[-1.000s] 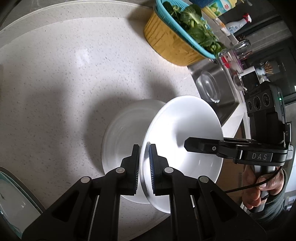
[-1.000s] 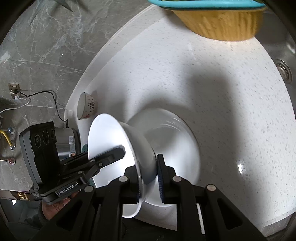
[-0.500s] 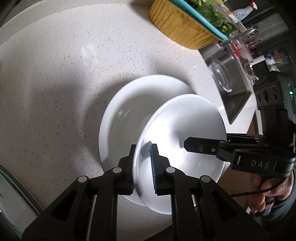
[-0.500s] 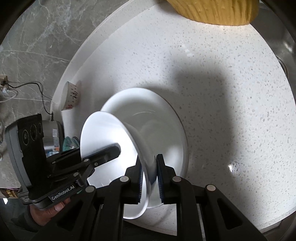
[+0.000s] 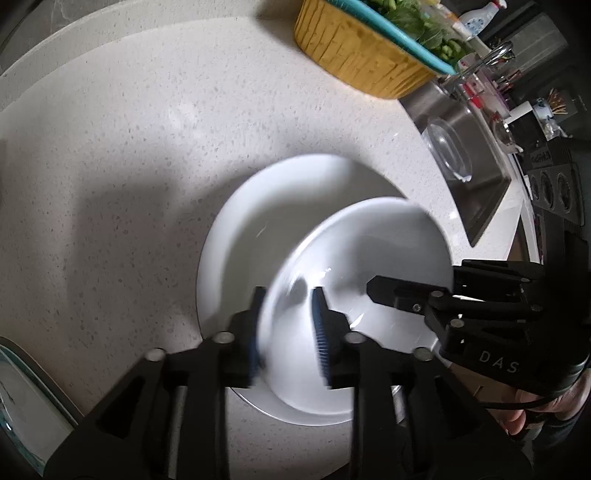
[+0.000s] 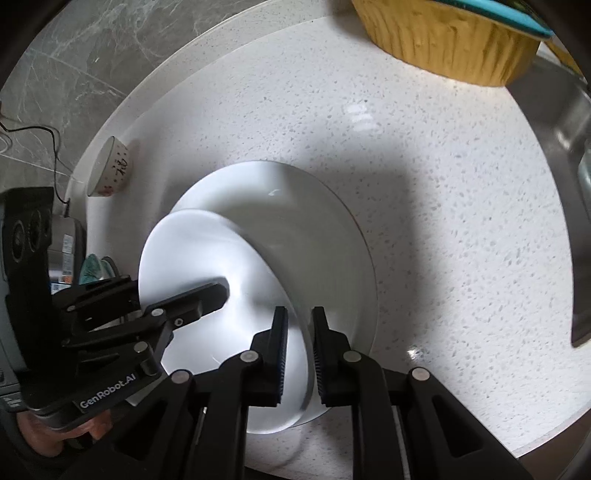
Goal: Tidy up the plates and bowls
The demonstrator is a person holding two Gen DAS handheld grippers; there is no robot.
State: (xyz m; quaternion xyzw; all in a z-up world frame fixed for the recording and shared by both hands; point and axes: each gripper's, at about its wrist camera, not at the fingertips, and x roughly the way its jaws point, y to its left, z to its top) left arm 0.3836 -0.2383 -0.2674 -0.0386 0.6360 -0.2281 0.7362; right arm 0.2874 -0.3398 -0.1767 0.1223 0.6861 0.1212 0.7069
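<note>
We see a tilted white ceramic bowl between our claws, over a wide white plate.

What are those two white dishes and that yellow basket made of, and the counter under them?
The upper plate and the lower plate look like glazed ceramic: plain white with glossy highlights. The yellow basket seems to be moulded plastic, matte and ribbed, holding a teal strainer that also looks plastic. The counter looks like polished speckled stone or quartz; I can't tell which.

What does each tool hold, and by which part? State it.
The right tool grips the upper white plate by its rim. The left tool is opening, that plate's opposite rim between its jaws, no longer pressed.
</note>
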